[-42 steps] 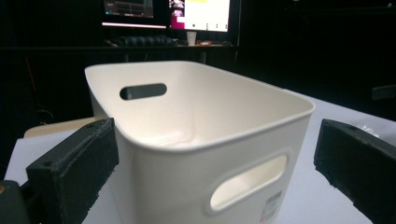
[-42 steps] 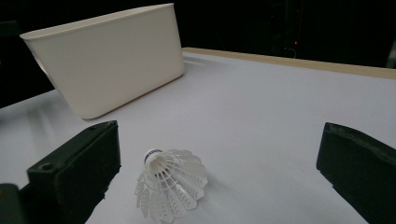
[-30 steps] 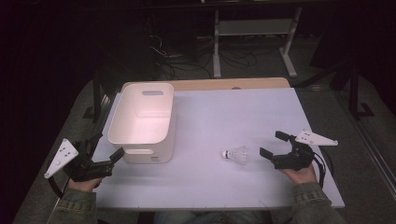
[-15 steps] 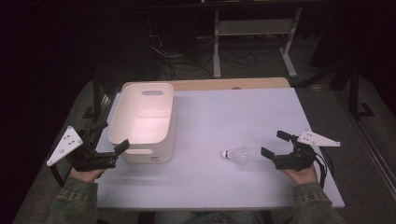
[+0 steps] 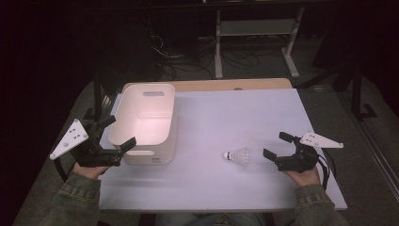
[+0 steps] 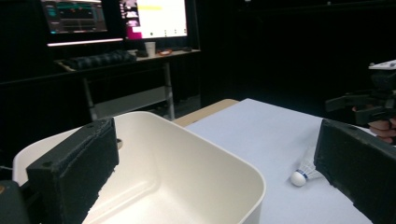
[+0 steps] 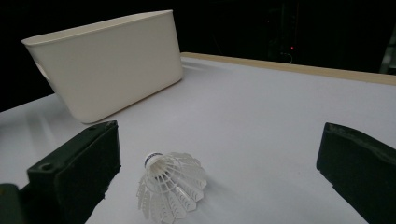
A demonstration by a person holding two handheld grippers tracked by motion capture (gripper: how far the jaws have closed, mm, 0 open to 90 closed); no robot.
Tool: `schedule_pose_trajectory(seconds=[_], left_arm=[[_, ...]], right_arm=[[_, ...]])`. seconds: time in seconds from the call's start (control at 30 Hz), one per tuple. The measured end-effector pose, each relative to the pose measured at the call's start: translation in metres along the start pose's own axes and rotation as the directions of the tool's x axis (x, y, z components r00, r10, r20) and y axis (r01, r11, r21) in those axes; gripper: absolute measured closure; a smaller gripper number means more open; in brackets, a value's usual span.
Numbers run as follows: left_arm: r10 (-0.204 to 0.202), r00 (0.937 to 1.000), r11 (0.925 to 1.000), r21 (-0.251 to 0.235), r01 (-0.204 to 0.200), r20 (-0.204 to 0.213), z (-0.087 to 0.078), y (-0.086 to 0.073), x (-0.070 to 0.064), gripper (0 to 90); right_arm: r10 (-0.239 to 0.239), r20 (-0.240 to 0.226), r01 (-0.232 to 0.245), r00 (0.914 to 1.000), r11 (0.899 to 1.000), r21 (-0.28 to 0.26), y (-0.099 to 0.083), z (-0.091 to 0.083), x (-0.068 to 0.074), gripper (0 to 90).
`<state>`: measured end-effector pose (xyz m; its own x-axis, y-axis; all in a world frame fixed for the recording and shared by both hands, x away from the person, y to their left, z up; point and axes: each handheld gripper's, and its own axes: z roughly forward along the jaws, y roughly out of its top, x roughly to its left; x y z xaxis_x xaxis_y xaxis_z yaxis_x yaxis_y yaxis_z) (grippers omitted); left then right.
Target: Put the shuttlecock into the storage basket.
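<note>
- A white shuttlecock (image 5: 237,156) lies on its side on the table (image 5: 226,117), right of the middle and toward the near edge, with its cork end pointing left at the bin and its feather skirt toward the right gripper.
- In the right gripper view the shuttlecock (image 7: 170,190) sits low between the two black jaws, nearer the left one, touching neither; its cork carries a dark band.
- The right gripper (image 5: 277,146) rests just beside the shuttlecock near the table's right edge, jaws spread wide and holding nothing. A hand (image 5: 301,175) in a green sleeve grips it from the near edge.
- A white plastic bin (image 5: 147,123) with a cut-out handle stands upright toward the table's left edge, well apart from the shuttlecock. Its inside looks bare.
- The left gripper (image 5: 113,132) hangs at the bin's near left corner, jaws spread, one over the left rim and one by the near wall; whether either touches the bin I cannot tell.
- In the left gripper view the bin (image 6: 196,163) lies between the jaws, with the shuttlecock (image 6: 306,170) on the table beyond it and the right gripper (image 6: 369,106) farther off.
- Beyond the far edge the room is dark, with a desk frame (image 5: 254,33) and cables on the floor; lit monitors (image 6: 116,18) show in the left gripper view.
</note>
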<state>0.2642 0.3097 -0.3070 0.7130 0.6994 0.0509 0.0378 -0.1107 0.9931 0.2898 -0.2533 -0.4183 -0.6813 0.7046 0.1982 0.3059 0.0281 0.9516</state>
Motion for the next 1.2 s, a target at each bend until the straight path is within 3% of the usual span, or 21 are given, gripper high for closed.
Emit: schedule_pose_trajectory(seconds=[0.07, 0.4, 0.57, 0.77, 0.97, 1.07, 1.2], left_arm=[[-0.009, 0.9999, 1.0, -0.002, 0.009, 0.008, 0.003, 0.002, -0.001, 0.0], [0.033, 0.9966, 0.9992, 0.019, -0.035, 0.076, 0.029, 0.013, -0.007, 0.0], [0.025, 0.9941, 0.9994, 0.021, -0.028, 0.106, 0.043, 0.016, -0.011, 0.0], [0.025, 0.9872, 0.9981, 0.051, -0.033, 0.158, 0.063, 0.021, -0.018, 0.0], [0.04, 0.9809, 0.9942, 0.091, -0.058, 0.191, 0.075, 0.028, -0.023, 0.0], [0.029, 0.9787, 0.9935, 0.102, -0.051, 0.203, 0.08, 0.031, -0.026, 0.0], [0.028, 0.9733, 0.9874, 0.146, -0.063, 0.228, 0.089, 0.033, -0.028, 0.0]], right_arm=[[0.002, -0.004, -0.002, 1.0, 1.0, 0.003, 0.0, 0.0, 0.0, 0.0], [0.005, -0.005, -0.005, 1.0, 1.0, -0.002, -0.001, -0.002, 0.0, 0.0], [0.002, -0.004, -0.002, 1.0, 1.0, -0.006, 0.0, -0.002, 0.0, 0.0], [0.004, -0.006, -0.004, 1.0, 1.0, -0.004, 0.0, -0.003, 0.001, 0.0], [0.002, -0.006, -0.002, 1.0, 1.0, -0.008, 0.0, -0.005, 0.001, 0.0], [0.007, -0.007, -0.007, 1.0, 1.0, -0.012, 0.0, -0.005, 0.0, 0.0], [0.007, -0.008, -0.007, 0.9999, 1.0, -0.007, -0.001, -0.005, 0.0, 0.0]])
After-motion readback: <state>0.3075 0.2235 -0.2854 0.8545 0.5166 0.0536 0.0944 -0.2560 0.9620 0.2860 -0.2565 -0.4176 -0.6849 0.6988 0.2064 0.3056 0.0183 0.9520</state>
